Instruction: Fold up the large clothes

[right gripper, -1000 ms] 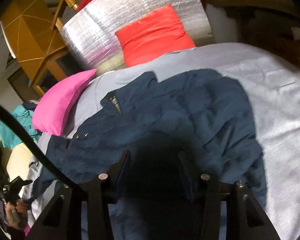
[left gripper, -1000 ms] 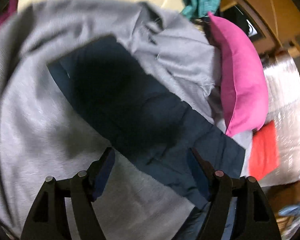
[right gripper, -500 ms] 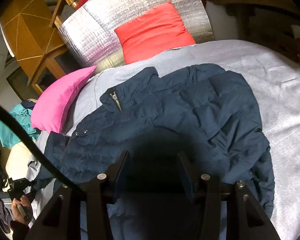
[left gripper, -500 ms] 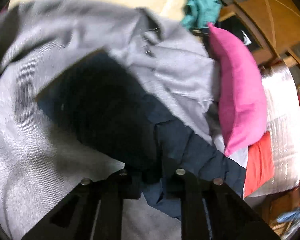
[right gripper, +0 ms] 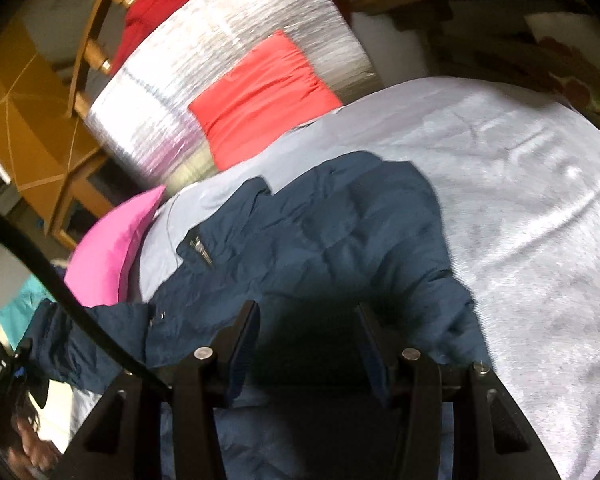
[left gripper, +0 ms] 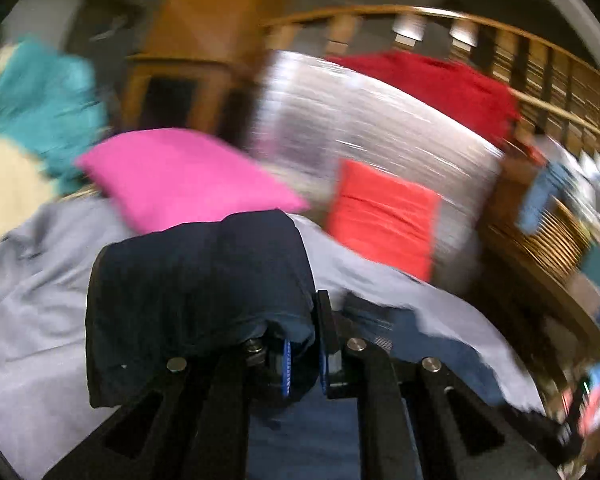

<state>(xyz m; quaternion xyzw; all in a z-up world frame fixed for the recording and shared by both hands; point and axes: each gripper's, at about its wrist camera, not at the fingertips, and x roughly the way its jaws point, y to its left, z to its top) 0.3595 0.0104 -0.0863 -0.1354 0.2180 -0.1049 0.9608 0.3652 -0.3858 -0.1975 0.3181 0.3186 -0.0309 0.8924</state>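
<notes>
A dark navy padded jacket (right gripper: pixel 340 232) lies spread on the grey bed sheet (right gripper: pixel 520 200), collar and zip toward the pillows. My left gripper (left gripper: pixel 304 344) is shut on the jacket's sleeve (left gripper: pixel 200 280), which drapes in a bundle over its left finger, raised off the bed. The right wrist view shows that sleeve (right gripper: pixel 80 332) stretched out to the far left. My right gripper (right gripper: pixel 306 312) hovers low over the jacket's lower body with its jaws apart and nothing pinched between them. The left wrist view is motion-blurred.
A pink pillow (left gripper: pixel 180 176) and an orange-red cushion (left gripper: pixel 380 216) lean at the head of the bed against a silver foil-covered panel (right gripper: pixel 220 60). A teal garment (left gripper: pixel 40 96) lies at left. A wicker basket (left gripper: pixel 540 248) and wooden furniture stand at right.
The left gripper closed on the sleeve, then lifted it and swung up toward the pillows, rolling as it went. The right gripper shifted slightly over the jacket body.
</notes>
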